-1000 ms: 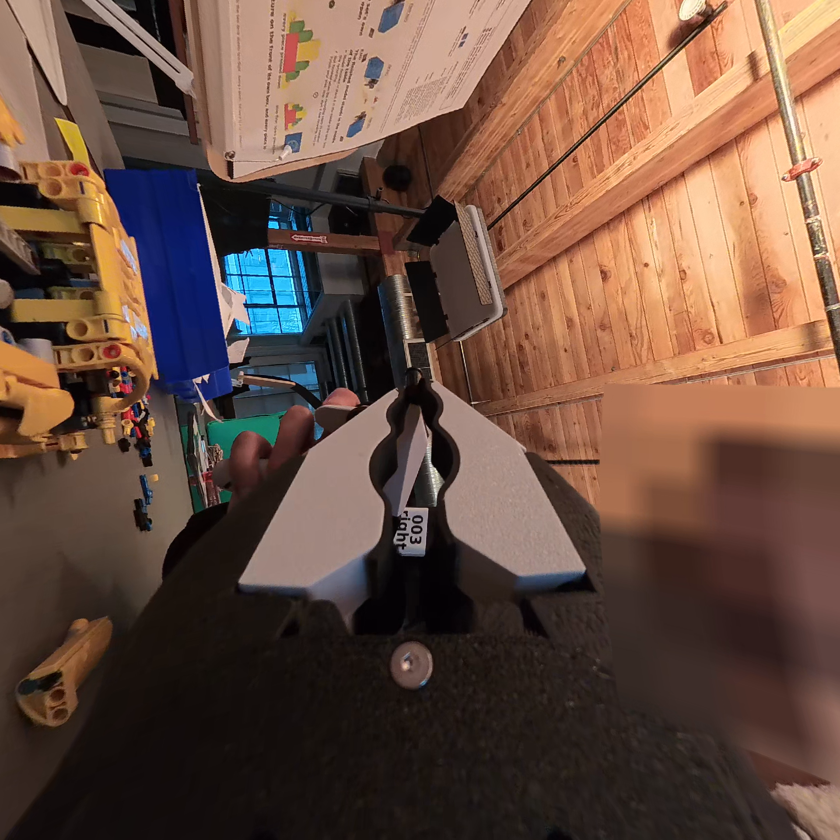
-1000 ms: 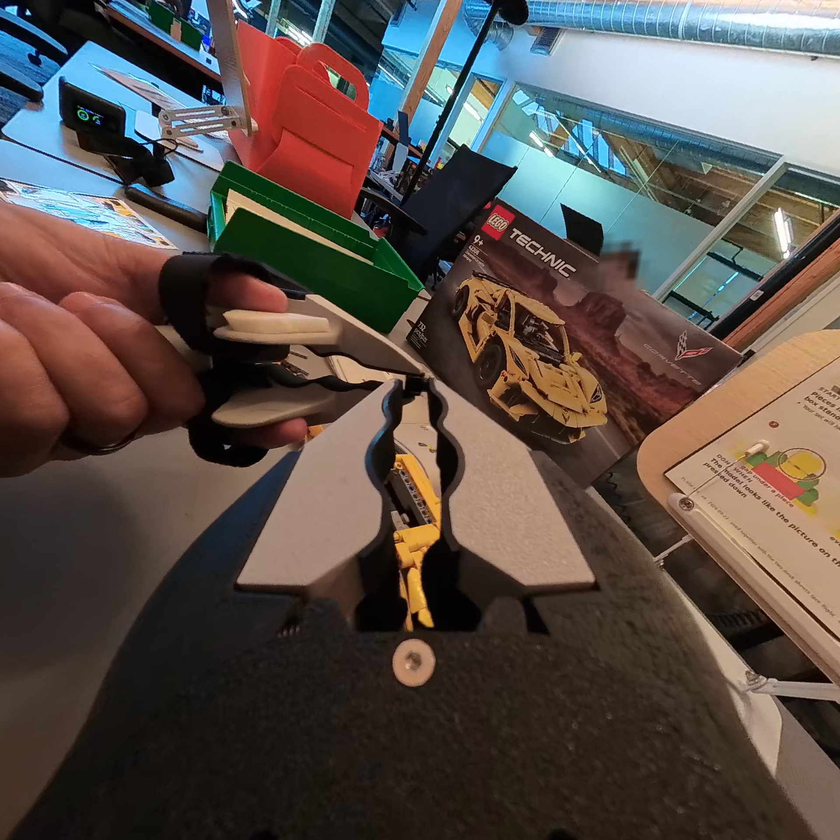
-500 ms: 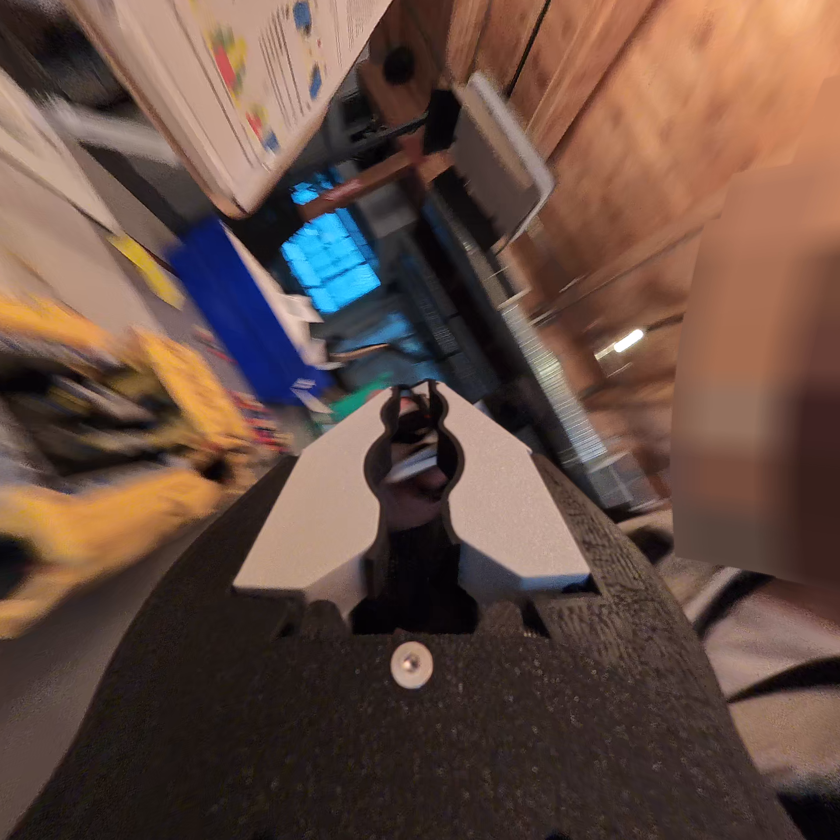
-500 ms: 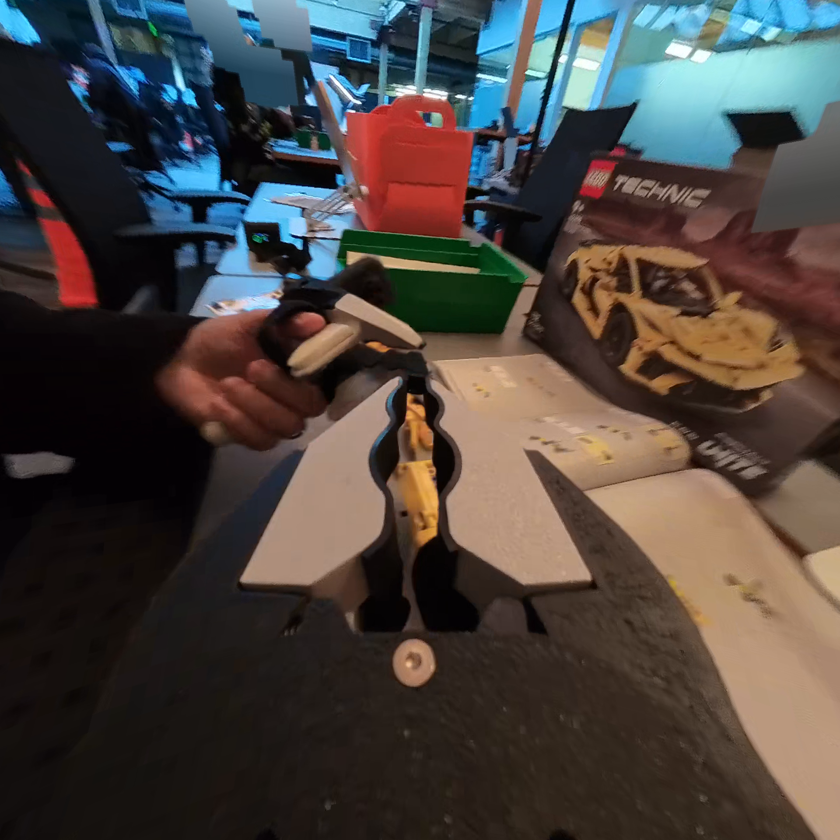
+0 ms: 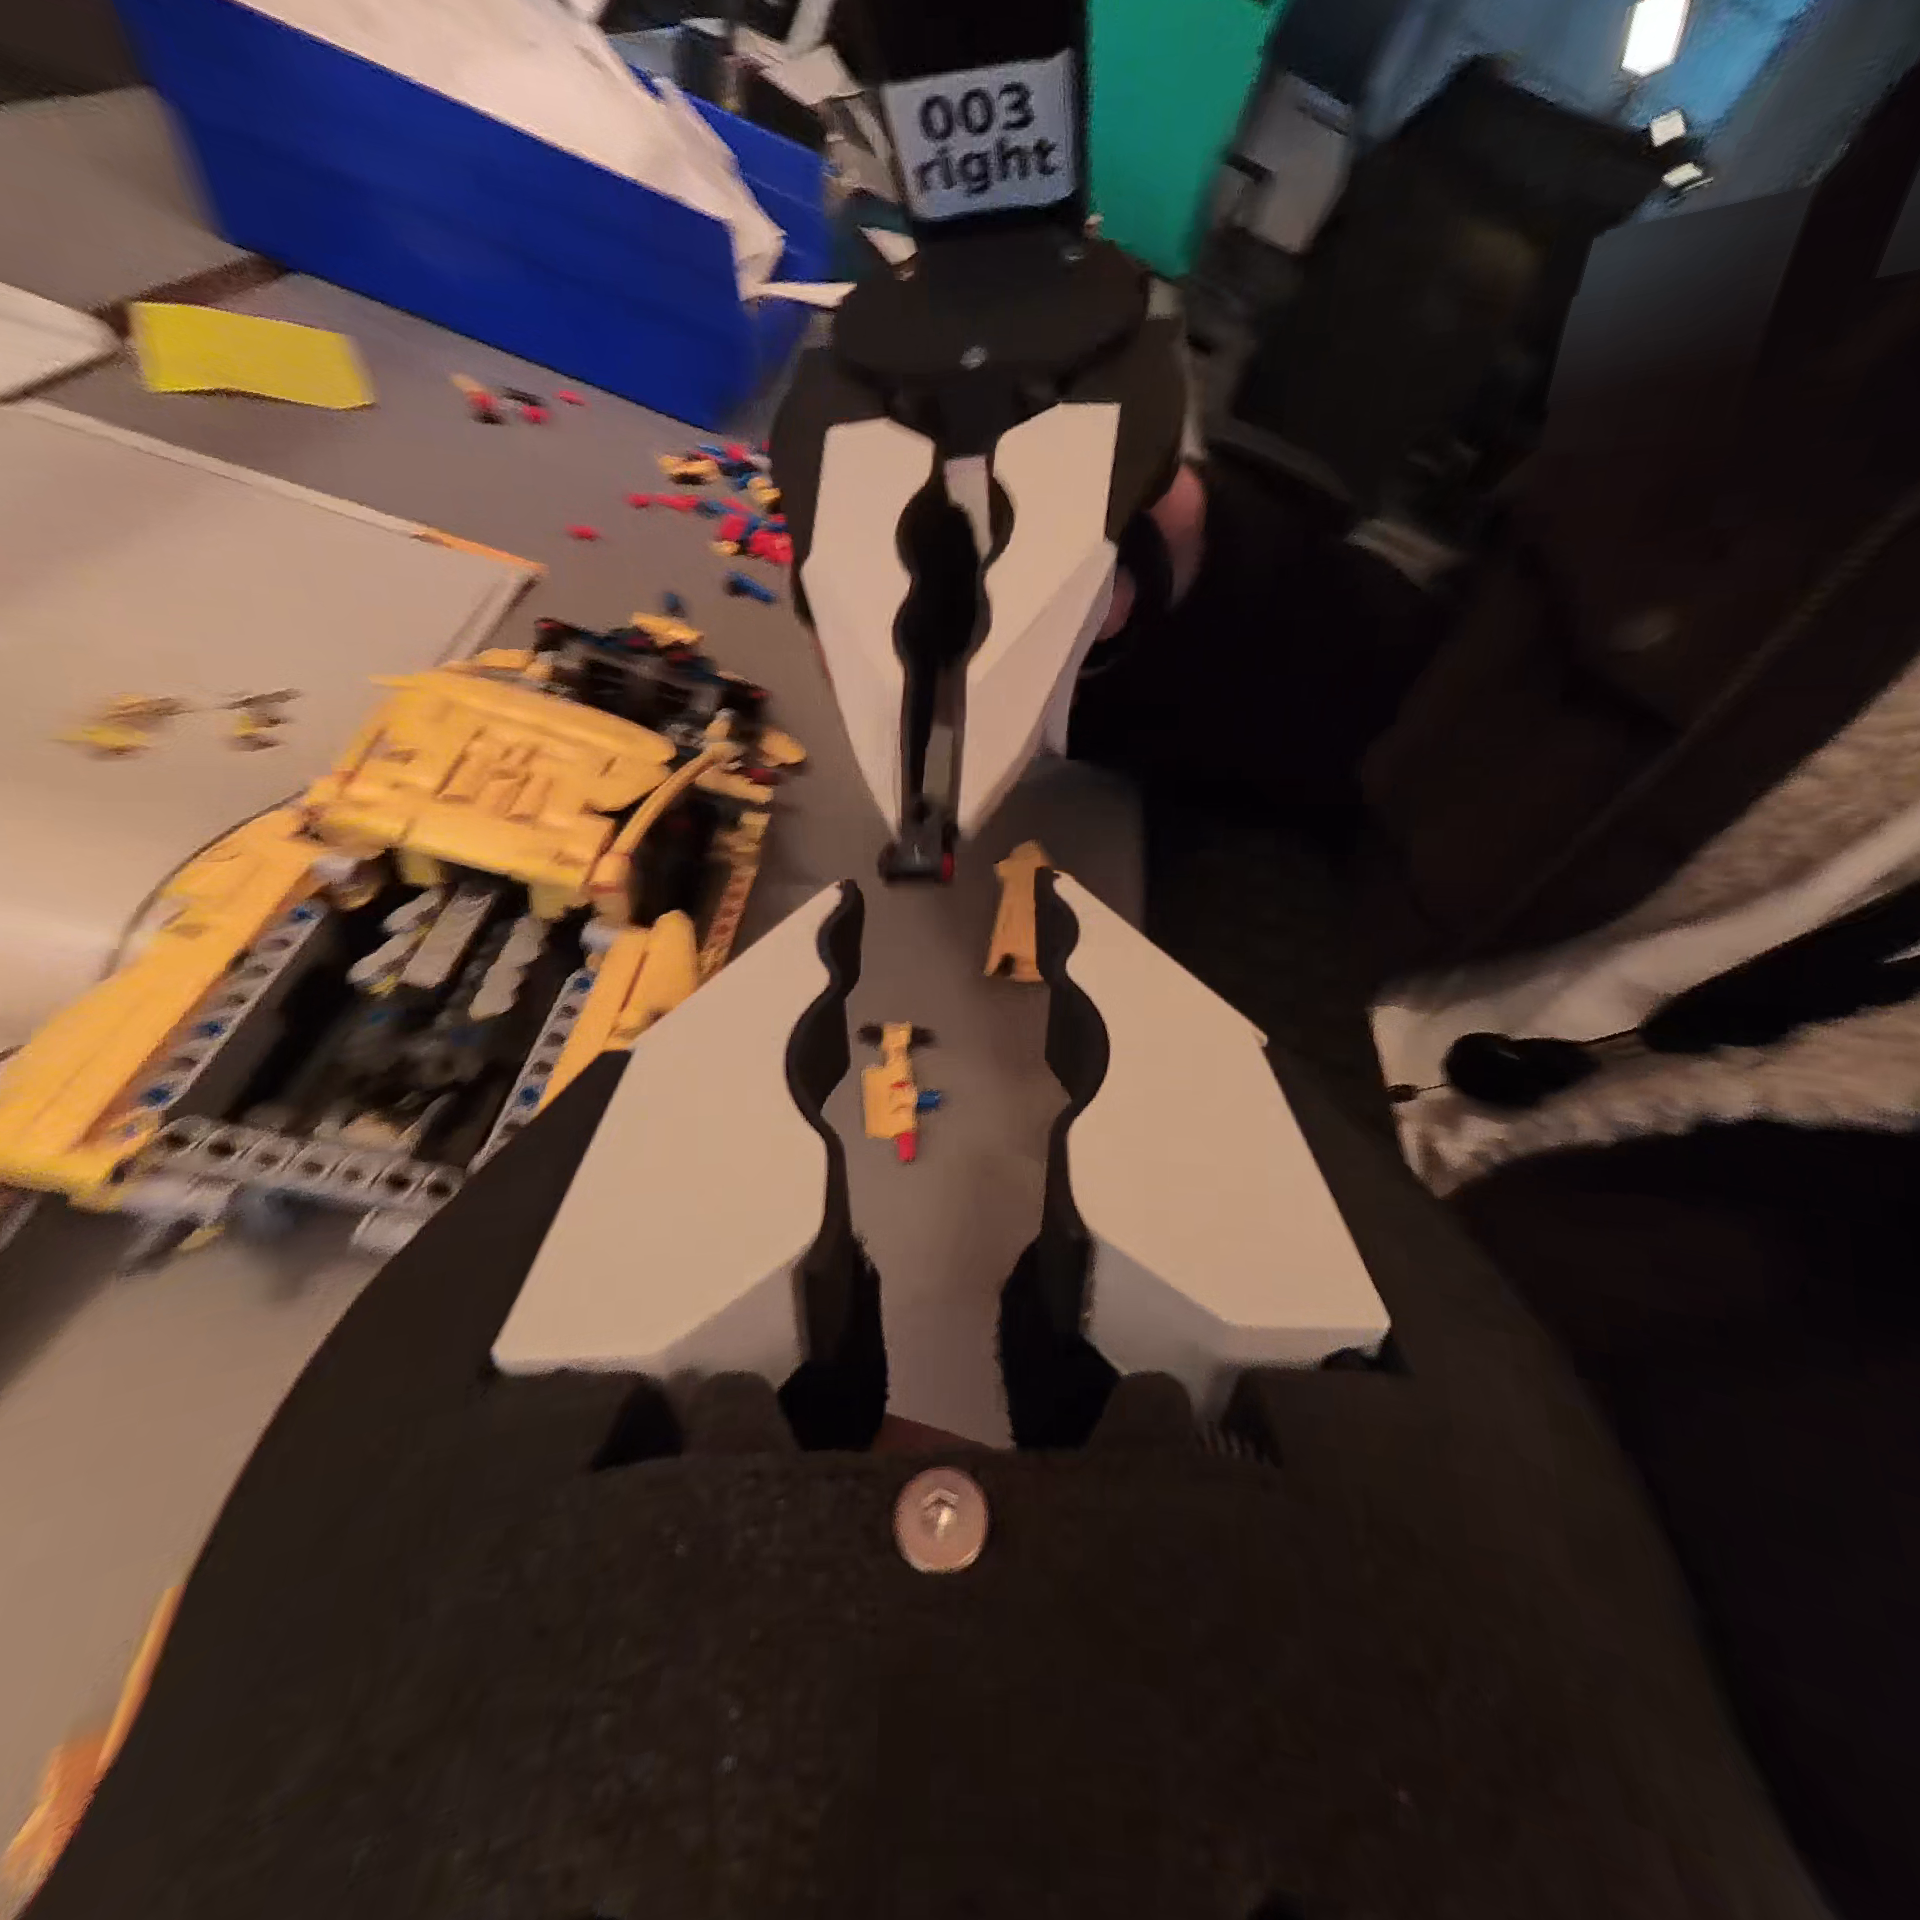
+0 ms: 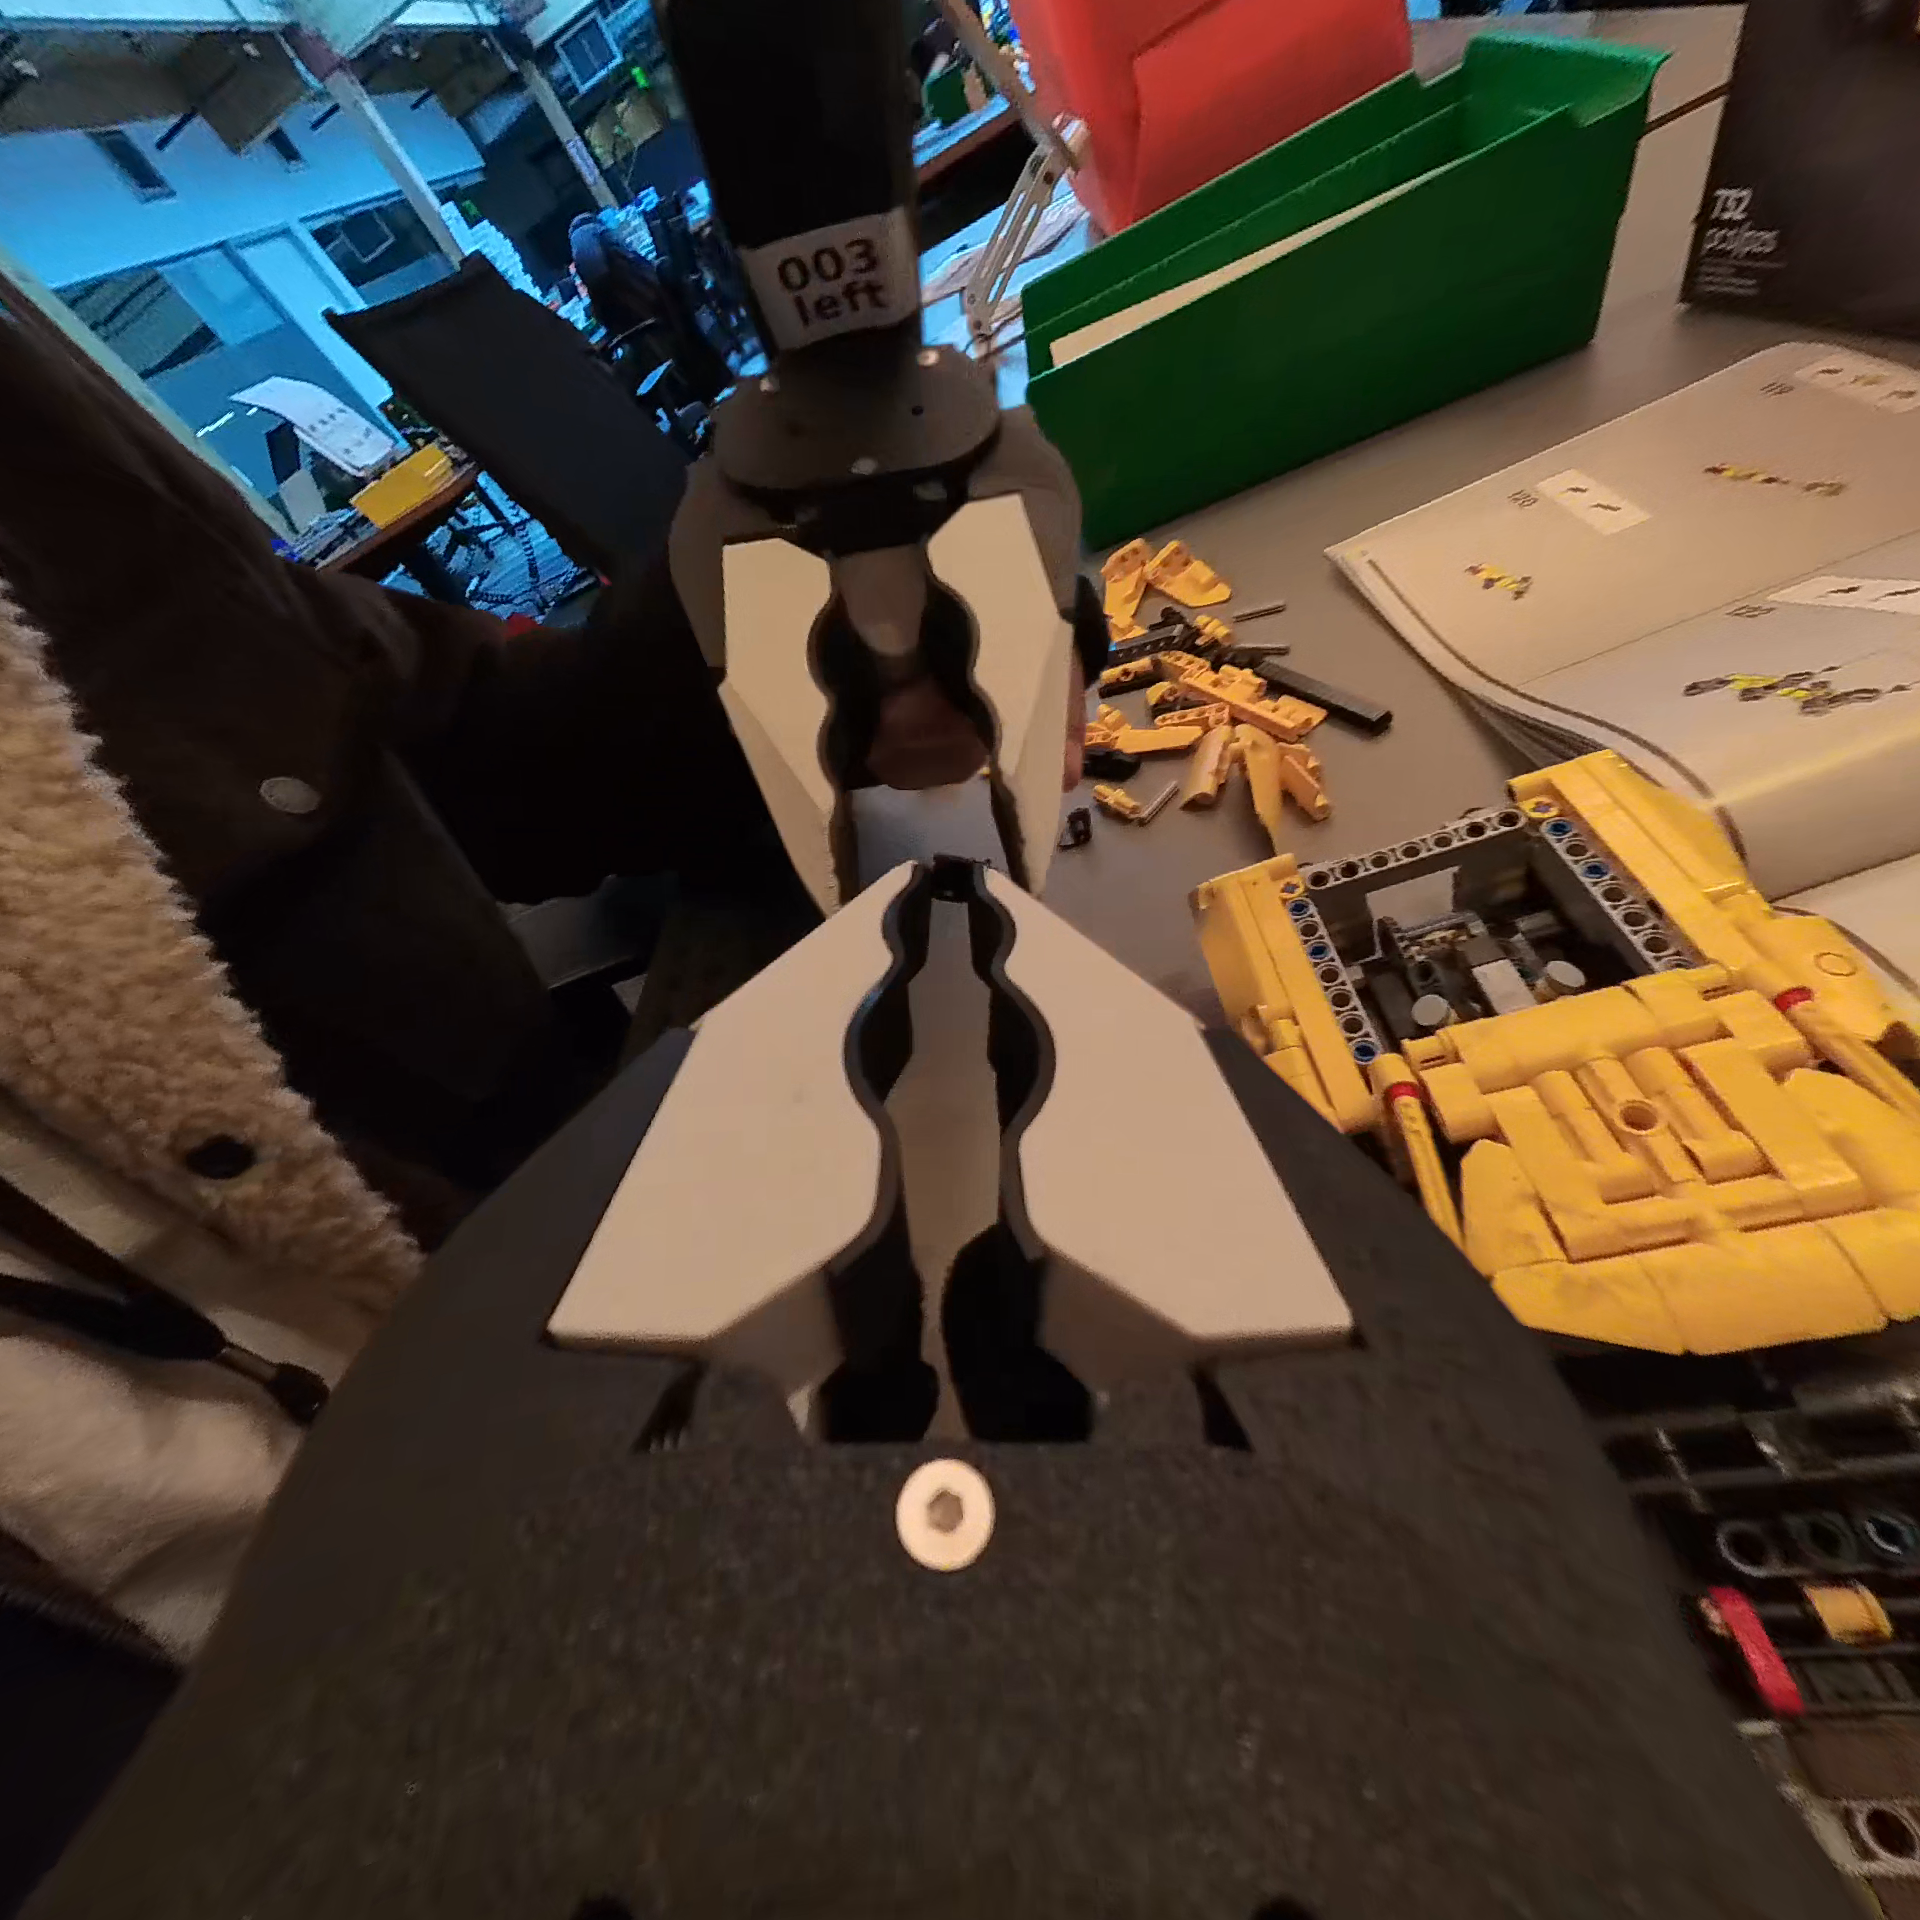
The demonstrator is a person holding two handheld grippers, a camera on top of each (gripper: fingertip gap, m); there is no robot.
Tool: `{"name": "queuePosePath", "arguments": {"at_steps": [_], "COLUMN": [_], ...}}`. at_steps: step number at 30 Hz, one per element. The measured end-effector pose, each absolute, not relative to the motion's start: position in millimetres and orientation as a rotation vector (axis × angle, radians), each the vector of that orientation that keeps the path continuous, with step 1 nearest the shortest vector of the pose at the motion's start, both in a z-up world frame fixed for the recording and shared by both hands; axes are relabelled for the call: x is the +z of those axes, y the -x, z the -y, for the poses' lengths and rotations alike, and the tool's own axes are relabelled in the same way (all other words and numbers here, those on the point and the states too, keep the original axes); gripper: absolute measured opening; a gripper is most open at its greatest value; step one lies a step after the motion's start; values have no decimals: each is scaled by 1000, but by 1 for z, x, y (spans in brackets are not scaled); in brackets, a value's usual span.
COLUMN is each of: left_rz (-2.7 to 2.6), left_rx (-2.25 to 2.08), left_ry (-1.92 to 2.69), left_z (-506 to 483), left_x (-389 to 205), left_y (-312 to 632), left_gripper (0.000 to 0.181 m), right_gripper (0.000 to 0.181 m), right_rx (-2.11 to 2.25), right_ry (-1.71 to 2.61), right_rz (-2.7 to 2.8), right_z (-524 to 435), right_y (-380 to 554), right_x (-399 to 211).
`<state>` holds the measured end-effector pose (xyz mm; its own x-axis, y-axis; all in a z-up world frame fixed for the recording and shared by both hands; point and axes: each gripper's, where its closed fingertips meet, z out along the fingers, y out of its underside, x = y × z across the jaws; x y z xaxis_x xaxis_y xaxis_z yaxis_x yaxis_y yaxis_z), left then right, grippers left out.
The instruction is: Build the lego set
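The part-built yellow car lies on the grey table, left of both grippers; it also shows in the right wrist view. My left gripper is open and empty, low over the table. My right gripper points straight at it, tip to tip, shut on a small dark piece with a red end. In the right wrist view that piece sits at my right gripper's tip, just in front of the open left gripper. Two small yellow pieces lie under the left fingers.
Loose yellow and black parts lie beyond the car, near a green bin and an open instruction booklet. A black parts tray is at the lower right. A blue bin and scattered small red and blue pieces lie farther off. The grippers are tip to tip, or close to it.
Both grippers have swung down from facing the room to face each other over the table. The left gripper has opened.
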<state>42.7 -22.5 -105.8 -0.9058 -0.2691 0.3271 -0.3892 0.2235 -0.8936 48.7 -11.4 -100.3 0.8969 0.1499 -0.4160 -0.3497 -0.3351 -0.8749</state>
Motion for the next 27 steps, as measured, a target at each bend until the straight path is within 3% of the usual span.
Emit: {"name": "queuePosePath", "arguments": {"at_steps": [6, 14, 23, 27], "left_rz": [2363, 2412, 2384, 2351], "left_rx": [1794, 1743, 1774, 1850], "left_ry": [-596, -580, -507, -650], "left_z": [22, 19, 20, 3], "left_x": [-105, -115, -116, -118], "left_y": [-44, -41, -30, -36], "left_gripper": [32, 13, 12, 12], "right_gripper": [6, 6, 6, 24], "right_rx": [536, 556, 570, 360], "right_ry": [1872, 1896, 1884, 1870], "right_rz": [-144, -136, -53, 73], "right_z": [12, 11, 11, 18], "right_y": [-45, -41, -31, -40], "right_x": [-106, -112, -112, -113]}}
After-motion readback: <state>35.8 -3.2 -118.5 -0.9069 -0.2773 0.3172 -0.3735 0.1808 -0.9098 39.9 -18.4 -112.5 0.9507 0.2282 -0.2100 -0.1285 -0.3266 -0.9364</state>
